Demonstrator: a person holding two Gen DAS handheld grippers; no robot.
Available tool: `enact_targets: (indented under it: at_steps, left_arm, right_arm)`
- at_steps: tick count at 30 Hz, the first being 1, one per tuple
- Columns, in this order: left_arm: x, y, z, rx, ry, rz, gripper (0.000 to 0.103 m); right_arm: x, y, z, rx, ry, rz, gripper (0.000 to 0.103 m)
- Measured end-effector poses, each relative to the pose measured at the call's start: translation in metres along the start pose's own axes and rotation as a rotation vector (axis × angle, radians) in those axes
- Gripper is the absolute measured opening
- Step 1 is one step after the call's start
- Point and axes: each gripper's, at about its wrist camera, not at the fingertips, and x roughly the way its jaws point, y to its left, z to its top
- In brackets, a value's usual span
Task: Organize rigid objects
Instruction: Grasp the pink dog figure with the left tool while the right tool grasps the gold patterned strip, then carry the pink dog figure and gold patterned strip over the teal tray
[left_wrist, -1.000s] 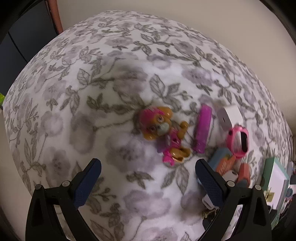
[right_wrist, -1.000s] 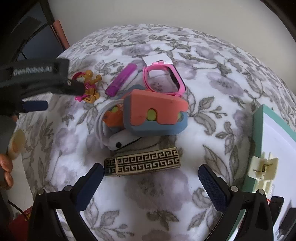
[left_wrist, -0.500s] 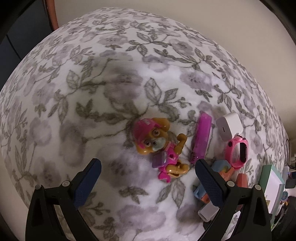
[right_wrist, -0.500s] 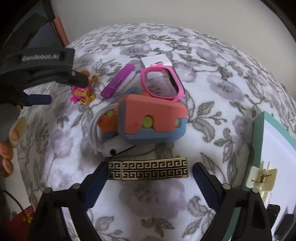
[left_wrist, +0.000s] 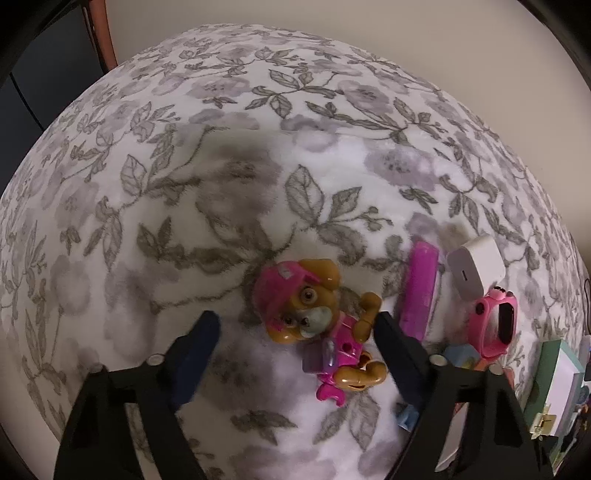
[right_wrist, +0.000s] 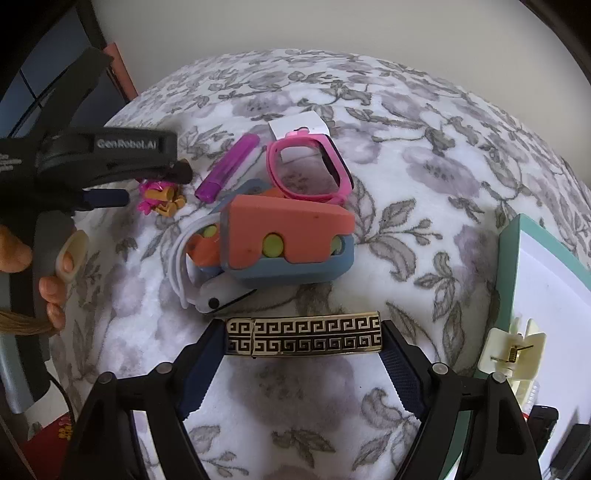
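Since a second ago both pairs of jaws have been closing. The left hand-held gripper (left_wrist: 297, 334) has come down nearer the blanket (left_wrist: 258, 140), so the dog toy (left_wrist: 314, 325), which lay ahead of its fingers, now sits between them. The toy's raised paw lies just beside the right finger and there is a clear gap to the left finger; the pads do not press it, so the jaws are open around it. The right hand-held gripper (right_wrist: 303, 341) has closed in on the patterned bar (right_wrist: 303, 338), which lay ahead of it before and now spans the gap between its fingertips end to end; both pads appear to touch its ends, gripping it where it lies on the blanket.

In the right wrist view the side of the left tool reads "GenRobot.AI".

Ahead of the right fingers, just beyond the bar, are the coral-and-blue block (right_wrist: 288, 243) and a white cable (right_wrist: 181, 266), with the pink watch (right_wrist: 310, 173) and purple tube (right_wrist: 227, 171) farther on. To the right of the left fingers lie the tube, a white charger (left_wrist: 476, 267) and the watch. A teal box (right_wrist: 546, 295) is off to the right of the right fingers.
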Motion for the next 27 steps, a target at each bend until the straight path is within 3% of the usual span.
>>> enact_targets:
  at_steps: [1,3,10,19,27]
  left_arm:
    - [0.0,0.0,0.0,0.001,-0.002,-0.01,0.078]
    - [0.0,-0.001,0.001,0.004,-0.003,-0.033,0.063]
    - [-0.004,-0.005,0.001,0.016,0.002,-0.076,0.062]
    - [-0.034,-0.008,0.006,0.019,-0.047,-0.094,0.06]
    - [-0.087,-0.015,0.006,0.043,-0.165,-0.113,0.06]
  right_arm:
    - [0.0,0.0,0.0,0.002,0.0,0.0,0.084]
    - [0.0,-0.001,0.001,0.005,0.0,0.001,0.084]
    - [-0.004,-0.002,0.001,0.021,-0.004,0.008,0.084]
    - [-0.029,-0.007,-0.002,0.042,-0.051,0.009,0.084]
    - [-0.074,-0.02,0.0,0.112,-0.154,0.014,0.084]
